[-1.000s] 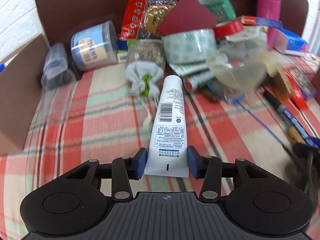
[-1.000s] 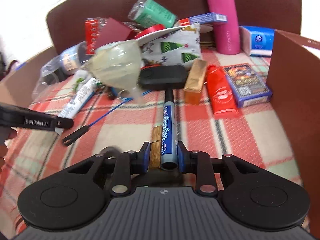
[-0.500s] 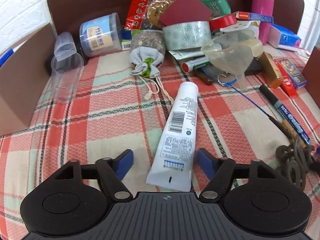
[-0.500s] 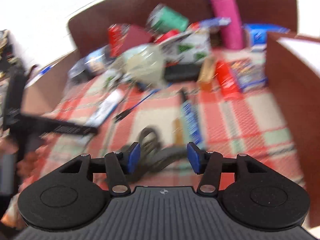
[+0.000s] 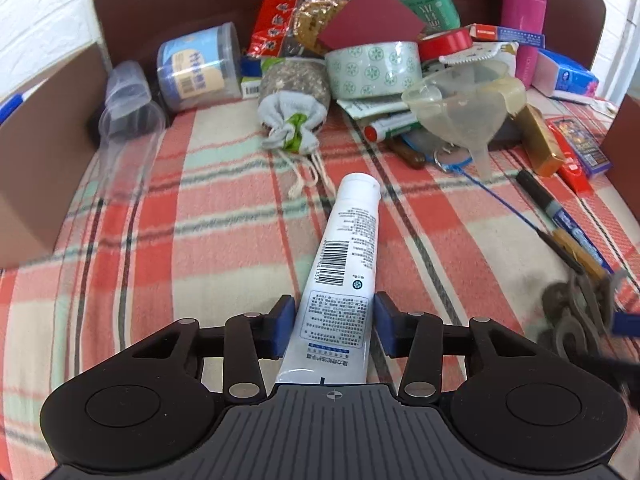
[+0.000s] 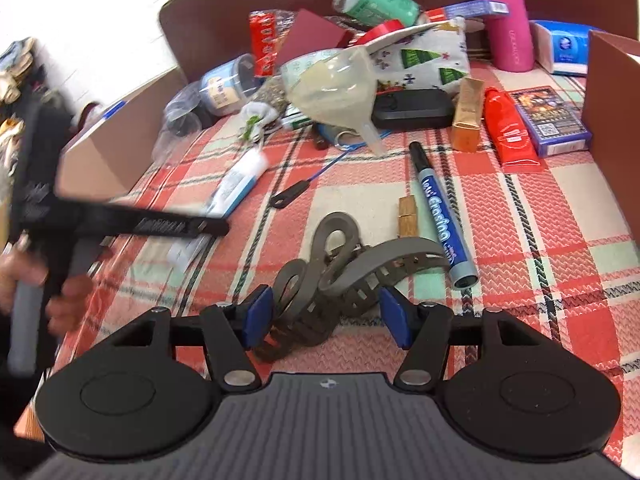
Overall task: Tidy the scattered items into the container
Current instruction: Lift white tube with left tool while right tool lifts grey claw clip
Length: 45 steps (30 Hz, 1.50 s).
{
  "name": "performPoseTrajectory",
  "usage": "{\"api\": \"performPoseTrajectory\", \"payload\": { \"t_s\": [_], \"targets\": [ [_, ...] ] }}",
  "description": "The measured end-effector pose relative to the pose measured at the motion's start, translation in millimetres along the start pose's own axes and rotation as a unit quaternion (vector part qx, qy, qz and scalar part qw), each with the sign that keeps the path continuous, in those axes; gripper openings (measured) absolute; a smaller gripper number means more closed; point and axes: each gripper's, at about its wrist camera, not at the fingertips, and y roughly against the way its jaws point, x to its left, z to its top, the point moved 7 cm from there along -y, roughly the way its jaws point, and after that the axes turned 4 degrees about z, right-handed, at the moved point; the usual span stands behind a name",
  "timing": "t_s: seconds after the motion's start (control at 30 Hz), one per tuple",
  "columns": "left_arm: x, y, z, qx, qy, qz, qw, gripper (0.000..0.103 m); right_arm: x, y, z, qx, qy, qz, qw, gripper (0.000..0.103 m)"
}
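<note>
White tube (image 5: 344, 276) between left claw (image 5: 334, 326) pads, touching both.

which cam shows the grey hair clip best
The right wrist view. The grey hair clip lies sharp and whole on the plaid cloth, between the open right tongs, beside the blue marker. In the left wrist view the same clip is only a blurred shape at the right edge.
</note>
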Motion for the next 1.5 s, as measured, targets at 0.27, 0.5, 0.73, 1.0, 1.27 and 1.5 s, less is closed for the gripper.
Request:
{"api": "performPoseTrajectory", "payload": {
  "t_s": [0.27,0.5,0.73,1.0,1.27,1.5],
  "targets": [
    [-5.8,12.2,-16.3,0.008,-0.002,-0.023,0.9997,0.076,4.8,-15.3,11.0,-0.011,0.001,-0.024,1.000,0.072],
    [-10.5,3.2,-11.5,-0.006,-0.025,-0.002,0.9997,0.054,20.8,-35.1,8.3,-0.002,0.031,0.016,0.999,0.053],
    [3.8,15.4,-20.4,0.006,-0.008,-0.025,0.9996,0.039,28.8,-31.9,6.8,-0.002,0.049,0.006,0.999,0.055],
    [-6.2,10.0,-21.6,-0.008,-0.037,-0.024,0.9990,0.047,32.9,-40.4,7.7,0.000,0.043,-0.007,0.999,0.052],
    [5.9,24.2,-30.4,0.000,-0.009,-0.026,0.9996,0.036,55.3,-31.8,1.5,0.011,0.051,0.030,0.998,0.046],
    [29.7,52.6,-37.9,-0.019,0.032,-0.028,0.9989,0.036,92.4,-18.9,-1.1,0.009,0.082,0.066,0.994,0.045]
  ]
}}
